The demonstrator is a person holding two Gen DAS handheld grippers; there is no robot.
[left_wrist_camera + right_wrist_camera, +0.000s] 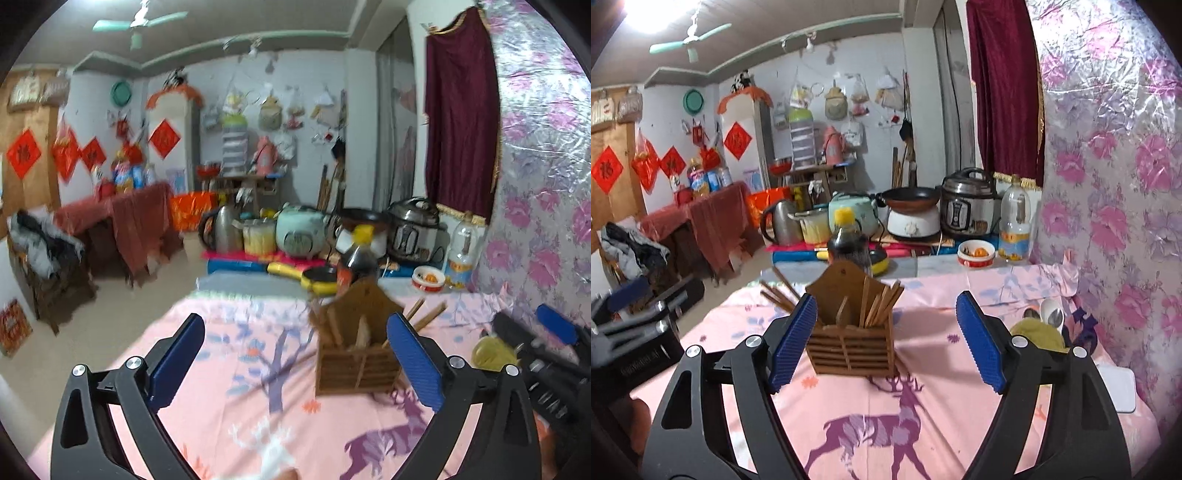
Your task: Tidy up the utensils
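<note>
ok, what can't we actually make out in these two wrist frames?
- Wooden holder: left view motion-blurred, its contents unclear.
- Loose chopsticks: right view, near ends hidden by a finger.
- Spoons: right view, handles hidden behind the yellow cloth.

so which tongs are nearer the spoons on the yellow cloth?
Right. The right tongs hover open with the spoons just past their right finger; the left tongs sit across the wooden holder, farther away.
</note>
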